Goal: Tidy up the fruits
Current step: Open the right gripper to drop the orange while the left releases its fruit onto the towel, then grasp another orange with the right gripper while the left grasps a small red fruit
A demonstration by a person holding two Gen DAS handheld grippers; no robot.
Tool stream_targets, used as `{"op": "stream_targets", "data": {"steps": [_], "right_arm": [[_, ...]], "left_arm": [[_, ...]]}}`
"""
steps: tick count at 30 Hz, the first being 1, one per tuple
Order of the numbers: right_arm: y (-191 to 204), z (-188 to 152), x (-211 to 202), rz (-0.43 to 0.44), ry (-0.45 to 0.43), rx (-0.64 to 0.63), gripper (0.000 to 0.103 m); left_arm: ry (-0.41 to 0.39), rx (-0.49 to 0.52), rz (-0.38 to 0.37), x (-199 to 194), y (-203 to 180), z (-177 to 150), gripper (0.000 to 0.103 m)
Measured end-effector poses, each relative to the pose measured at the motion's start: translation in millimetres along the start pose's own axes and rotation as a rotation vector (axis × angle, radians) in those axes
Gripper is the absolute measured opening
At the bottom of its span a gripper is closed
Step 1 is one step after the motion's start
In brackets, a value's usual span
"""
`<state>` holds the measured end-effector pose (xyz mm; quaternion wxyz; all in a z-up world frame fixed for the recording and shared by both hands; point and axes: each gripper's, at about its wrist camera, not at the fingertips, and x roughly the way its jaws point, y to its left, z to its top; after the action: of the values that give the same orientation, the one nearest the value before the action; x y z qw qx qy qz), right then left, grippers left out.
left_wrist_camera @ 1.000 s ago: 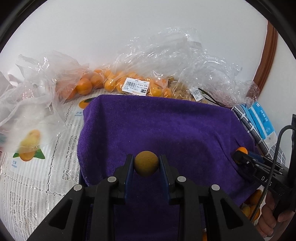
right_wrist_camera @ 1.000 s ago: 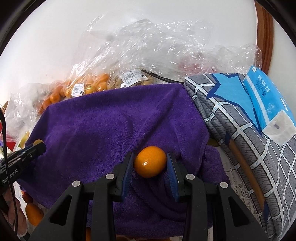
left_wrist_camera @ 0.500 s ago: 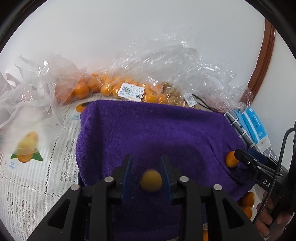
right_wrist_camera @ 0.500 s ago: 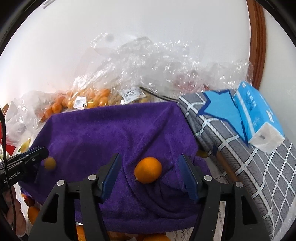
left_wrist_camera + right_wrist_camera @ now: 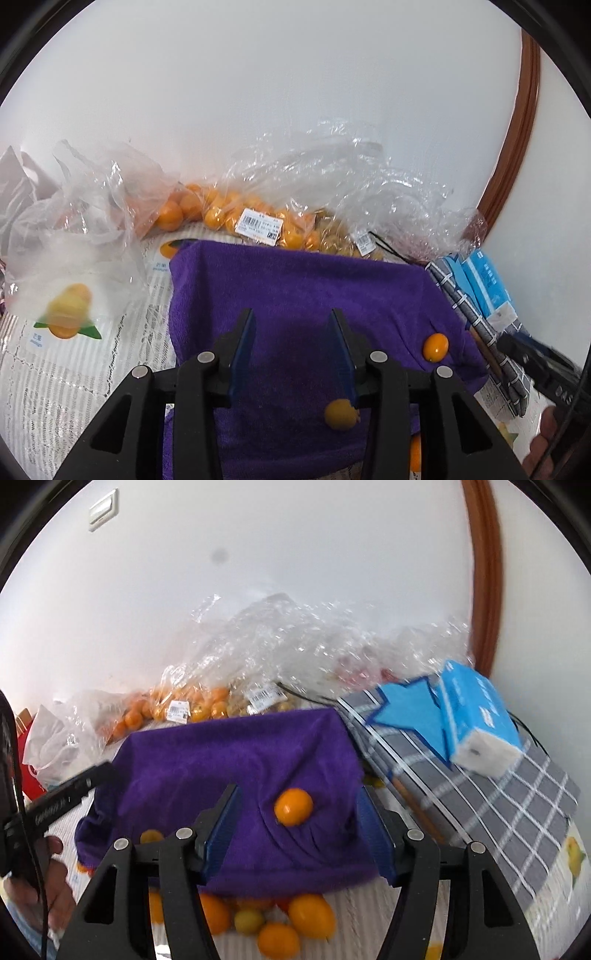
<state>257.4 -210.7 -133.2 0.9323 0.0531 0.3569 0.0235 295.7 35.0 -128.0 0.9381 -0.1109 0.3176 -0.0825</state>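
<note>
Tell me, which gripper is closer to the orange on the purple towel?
Right. The right gripper is open around the orange; the left gripper is farther along the purple towel.

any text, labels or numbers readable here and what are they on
"DAS": partial lettering on the right gripper body, rest cut off.
Left gripper body: lettering blurred.
Price stickers on the fruit bags: barcodes, print too small.
Tissue pack: too blurred.
Mango picture labels: too small.

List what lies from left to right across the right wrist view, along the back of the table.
Red carton with white tissue → clear plastic bags of small orange fruit → purple terry towel → grey checked cloth with blue star → blue tissue pack.
</note>
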Motion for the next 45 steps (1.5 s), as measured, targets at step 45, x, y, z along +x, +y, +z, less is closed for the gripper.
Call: {"op": "stream_targets", "data": {"steps": [45], "right_arm": [[-54.7,-99.2,-2.1,0.052,0.18,0.042,0.035]], "left_arm": [[0.233,0.075,0.099,-46.4,26.1,-91.8,0.045]]}}
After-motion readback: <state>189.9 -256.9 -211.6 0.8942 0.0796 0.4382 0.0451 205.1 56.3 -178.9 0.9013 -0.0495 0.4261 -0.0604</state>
